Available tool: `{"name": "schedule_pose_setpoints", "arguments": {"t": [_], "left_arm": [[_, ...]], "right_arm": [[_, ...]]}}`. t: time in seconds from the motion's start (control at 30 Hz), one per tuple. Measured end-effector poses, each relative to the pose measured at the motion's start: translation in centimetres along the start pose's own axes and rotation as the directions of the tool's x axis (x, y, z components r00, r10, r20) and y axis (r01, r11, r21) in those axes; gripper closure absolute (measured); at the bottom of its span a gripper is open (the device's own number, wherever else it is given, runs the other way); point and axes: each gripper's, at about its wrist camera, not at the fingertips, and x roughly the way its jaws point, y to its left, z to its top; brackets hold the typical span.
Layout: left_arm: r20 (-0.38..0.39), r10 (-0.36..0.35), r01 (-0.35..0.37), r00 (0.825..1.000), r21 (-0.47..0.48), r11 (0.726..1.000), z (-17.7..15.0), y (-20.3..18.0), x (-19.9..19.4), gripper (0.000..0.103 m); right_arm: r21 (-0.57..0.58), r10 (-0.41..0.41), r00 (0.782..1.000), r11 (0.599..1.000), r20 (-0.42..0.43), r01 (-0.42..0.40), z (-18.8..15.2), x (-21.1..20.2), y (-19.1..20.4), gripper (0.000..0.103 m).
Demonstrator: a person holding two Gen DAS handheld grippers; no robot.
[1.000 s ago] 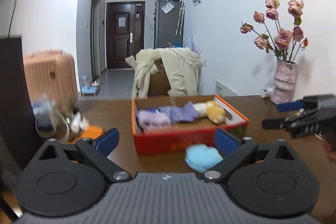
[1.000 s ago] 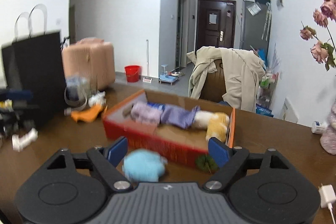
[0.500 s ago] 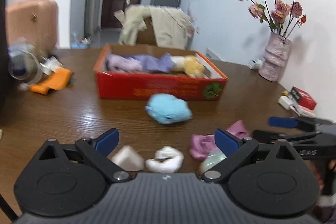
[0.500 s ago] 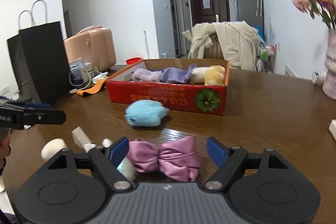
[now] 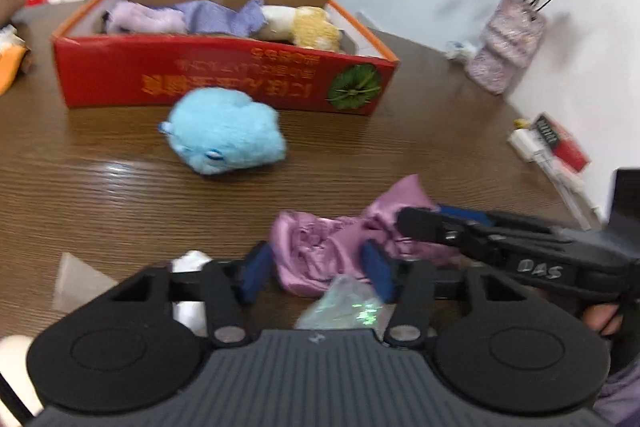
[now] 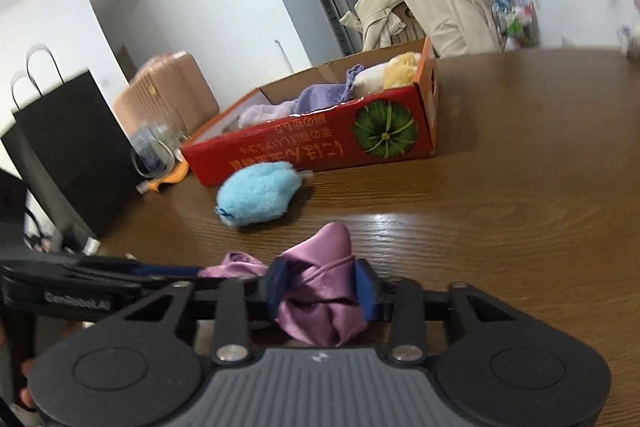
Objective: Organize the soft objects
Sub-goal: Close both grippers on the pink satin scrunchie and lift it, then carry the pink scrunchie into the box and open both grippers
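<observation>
A pink satin bow (image 5: 320, 239) lies on the brown table near me. My left gripper (image 5: 316, 269) is shut on its left half. My right gripper (image 6: 320, 287) is shut on its right half (image 6: 320, 291); it shows from the side in the left wrist view (image 5: 404, 221). A fluffy light blue plush (image 5: 226, 131) lies on the table in front of a red cardboard box (image 5: 224, 75); it also shows in the right wrist view (image 6: 258, 193). The box (image 6: 320, 143) holds lilac cloths (image 5: 192, 17) and a yellow-and-white plush (image 5: 308, 27).
A vase of dried roses (image 5: 508, 47) and a red-and-white packet (image 5: 556, 147) stand at the right. A shiny plastic wrapper (image 5: 344, 307) and white bits (image 5: 188, 263) lie under my left gripper. A black paper bag (image 6: 68, 155) stands at the left, a draped chair (image 6: 432, 11) behind the box.
Both grippers have dropped down and forward onto the pink bow and closed on it, one on each half. The blue plush and the box have not moved.
</observation>
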Motion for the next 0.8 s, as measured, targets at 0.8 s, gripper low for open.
{"name": "schedule_pose_setpoints", "arguments": {"t": [0.8], "left_arm": [[0.185, -0.135, 0.122, 0.973, 0.082, 0.989, 3.6, -1.6, -5.5, 0.082]], "right_arm": [[-0.071, 0.033, 0.996, 0.997, 0.078, -0.028, 2.9, -3.1, 2.9, 0.085]]}}
